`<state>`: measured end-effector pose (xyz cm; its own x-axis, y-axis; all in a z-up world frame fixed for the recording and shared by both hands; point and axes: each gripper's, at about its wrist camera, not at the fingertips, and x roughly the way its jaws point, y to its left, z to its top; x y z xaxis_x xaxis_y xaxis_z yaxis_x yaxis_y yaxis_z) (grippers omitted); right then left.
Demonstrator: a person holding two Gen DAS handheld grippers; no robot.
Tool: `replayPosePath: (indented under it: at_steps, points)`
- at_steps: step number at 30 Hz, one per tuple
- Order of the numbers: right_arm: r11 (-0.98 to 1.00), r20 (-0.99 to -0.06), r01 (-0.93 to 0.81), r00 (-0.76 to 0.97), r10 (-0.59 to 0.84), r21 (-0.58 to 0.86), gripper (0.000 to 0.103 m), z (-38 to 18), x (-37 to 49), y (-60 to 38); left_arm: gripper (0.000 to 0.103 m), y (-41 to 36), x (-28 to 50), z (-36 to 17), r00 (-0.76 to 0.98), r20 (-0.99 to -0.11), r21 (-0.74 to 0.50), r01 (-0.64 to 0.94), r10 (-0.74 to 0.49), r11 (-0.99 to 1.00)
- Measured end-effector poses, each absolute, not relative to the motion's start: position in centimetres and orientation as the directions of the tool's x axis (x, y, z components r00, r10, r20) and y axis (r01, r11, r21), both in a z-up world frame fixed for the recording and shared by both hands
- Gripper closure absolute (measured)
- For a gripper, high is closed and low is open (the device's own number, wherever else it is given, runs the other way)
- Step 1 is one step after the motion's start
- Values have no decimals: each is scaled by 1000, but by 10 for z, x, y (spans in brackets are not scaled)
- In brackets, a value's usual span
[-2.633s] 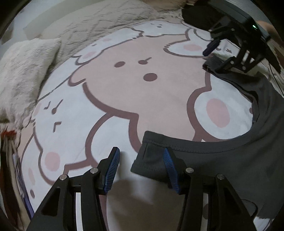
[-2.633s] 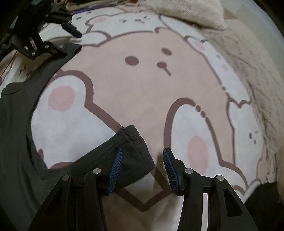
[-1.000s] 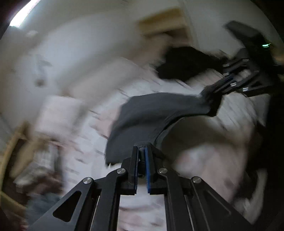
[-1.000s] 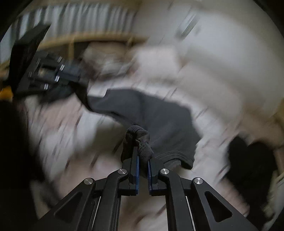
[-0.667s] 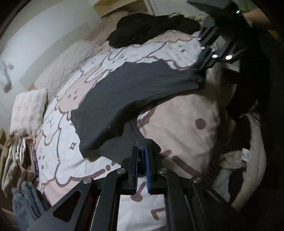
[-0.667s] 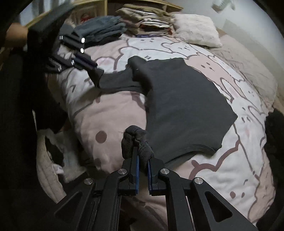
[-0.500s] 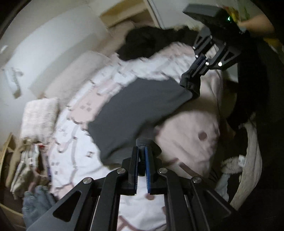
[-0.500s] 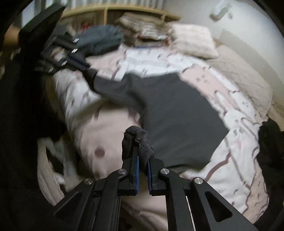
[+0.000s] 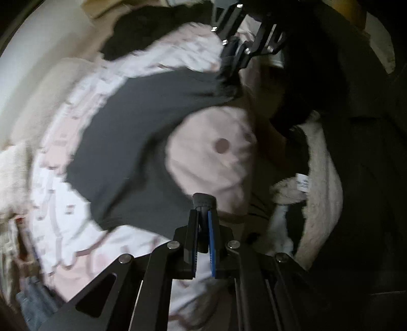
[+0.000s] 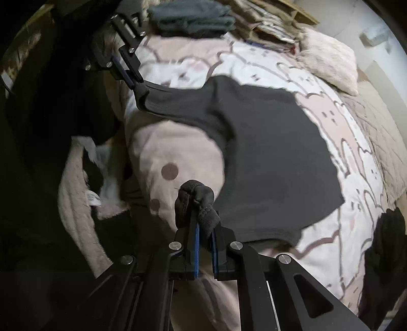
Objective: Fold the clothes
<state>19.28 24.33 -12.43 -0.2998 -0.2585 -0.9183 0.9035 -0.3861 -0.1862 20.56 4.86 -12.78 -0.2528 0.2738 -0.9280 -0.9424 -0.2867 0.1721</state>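
A dark grey T-shirt lies spread over the pink-and-white cartoon bed cover, its near end held up by both grippers. My right gripper is shut on a bunched corner of the shirt. My left gripper is shut on the other corner; it also shows in the right wrist view at upper left. In the blurred left wrist view the shirt stretches up to the right gripper at top.
Folded grey clothes and a fluffy pillow lie at the head of the bed. A black garment sits at right. A fleece blanket with a label hangs off the near bed edge.
Both grippers closed on the shirt's corners, lifted it and pulled it back across the bed. Since half a second ago the shirt has come lower and flatter on the cover.
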Motion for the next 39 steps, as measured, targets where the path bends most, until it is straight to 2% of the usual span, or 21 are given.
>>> replayPosePath:
  at_steps: [2, 3, 4, 5, 6, 8, 11, 14, 16, 17, 18, 19, 21, 26, 30, 35, 37, 38, 39]
  points:
    - [-385, -927, 901, -301, -225, -200, 93, -140, 197, 237, 75, 55, 205, -137, -211, -943, 137, -951, 259, -276]
    - [-386, -931, 899, -301, -204, -206, 71, -146, 199, 234, 56, 56, 207, -139, -190, -949, 118, -955, 253, -271]
    - [-373, -929, 901, -310, -203, -220, 31, -146, 203, 233, 49, 56, 208, -137, -178, -950, 108, -958, 256, -266]
    - [-360, -926, 903, -319, -202, -233, 20, -145, 207, 231, 49, 55, 210, -132, -172, -948, 101, -961, 268, -258]
    - [-346, -923, 905, -328, -201, -246, 18, -145, 212, 230, 49, 53, 210, -126, -169, -947, 95, -960, 274, -263]
    - [-324, -931, 923, -289, -222, -209, 18, -133, 212, 227, 49, 50, 203, -111, -167, -941, 77, -953, 295, -293]
    - [-391, -919, 912, -251, -303, -120, 18, -99, 189, 233, 47, 40, 174, -80, -216, -908, 68, -921, 360, -383]
    - [-616, -862, 782, -372, -344, -92, 18, -62, 126, 260, 46, 28, 126, -65, -336, -862, 109, -854, 380, -509]
    - [-760, -833, 648, -446, -328, -48, 18, -47, 80, 287, 47, 15, 79, -64, -492, -804, 186, -742, 334, -645]
    - [-815, -828, 579, -466, -312, -19, 18, -45, 60, 301, 53, 12, 62, -67, -537, -791, 213, -691, 293, -690]
    - [-864, -823, 503, -483, -298, 17, 20, -46, 39, 317, 70, 8, 35, -75, -560, -791, 216, -632, 246, -745]
    - [-904, -820, 423, -499, -282, 53, 36, -48, 18, 332, 75, 3, 13, -82, -542, -807, 174, -601, 237, -780]
    - [-950, -831, 281, -491, -261, 132, 57, -62, -21, 358, 75, -5, -30, -101, -500, -833, 80, -535, 238, -841]
    - [-966, -882, 74, -394, -257, 249, 60, -118, -81, 387, 75, -13, -96, -151, -438, -867, -24, -443, 239, -896]
    - [-947, -883, 24, -356, -307, 320, 61, -146, -100, 392, 75, -16, -125, -179, -374, -886, -101, -420, 274, -902]
    - [-936, -884, 56, -313, -346, 346, 63, -164, -119, 381, 75, -12, -146, -196, -346, -889, -147, -405, 300, -902]
    - [-933, -898, 120, -256, -358, 338, 92, -172, -121, 364, 75, -11, -149, -196, -343, -884, -166, -408, 319, -898]
    - [-930, -904, 152, -228, -363, 335, 93, -176, -122, 355, 75, -11, -151, -196, -340, -881, -175, -410, 328, -895]
    - [-938, -920, 222, -233, -315, 265, 94, -172, -122, 342, 75, -11, -153, -196, -337, -881, -180, -411, 333, -894]
